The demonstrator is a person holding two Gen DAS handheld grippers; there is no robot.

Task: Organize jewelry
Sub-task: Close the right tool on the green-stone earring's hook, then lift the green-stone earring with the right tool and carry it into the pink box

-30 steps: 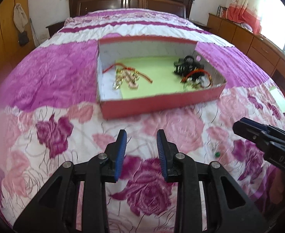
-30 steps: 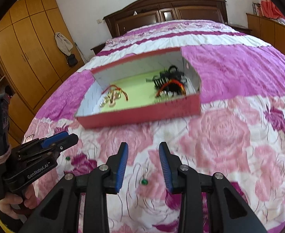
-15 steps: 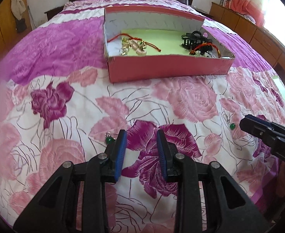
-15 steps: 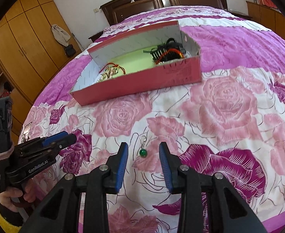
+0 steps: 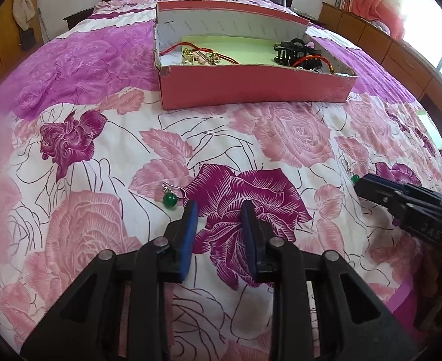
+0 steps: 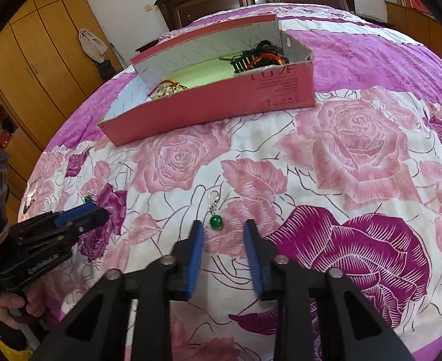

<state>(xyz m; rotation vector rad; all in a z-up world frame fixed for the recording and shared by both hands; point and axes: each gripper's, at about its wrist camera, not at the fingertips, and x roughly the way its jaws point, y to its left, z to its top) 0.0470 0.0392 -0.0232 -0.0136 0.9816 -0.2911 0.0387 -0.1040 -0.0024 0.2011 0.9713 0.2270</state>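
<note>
Reaching for two green-bead earrings on the bedspread [image 5: 106, 138], both tongs were open and held nothing. One earring [image 6: 215, 215] lay just ahead of the right tongs [image 6: 223, 236], between its tips; the other [image 5: 170, 197] sat just left of the left tongs [image 5: 218, 215]. Next likely came closing, then carrying to the pink box [image 5: 251, 87] well ahead.

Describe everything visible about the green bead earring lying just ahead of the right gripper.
The green bead earring has a round, glossy green bead, glass or stone by its look, hanging from a short silvery link and a looped silvery hook. It lies flat on the floral bedspread, hook pointing toward the pink box, bead nearest the right gripper. It sits just ahead of the open jaws, slightly left of centre. Only the bedspread touches it.
</note>
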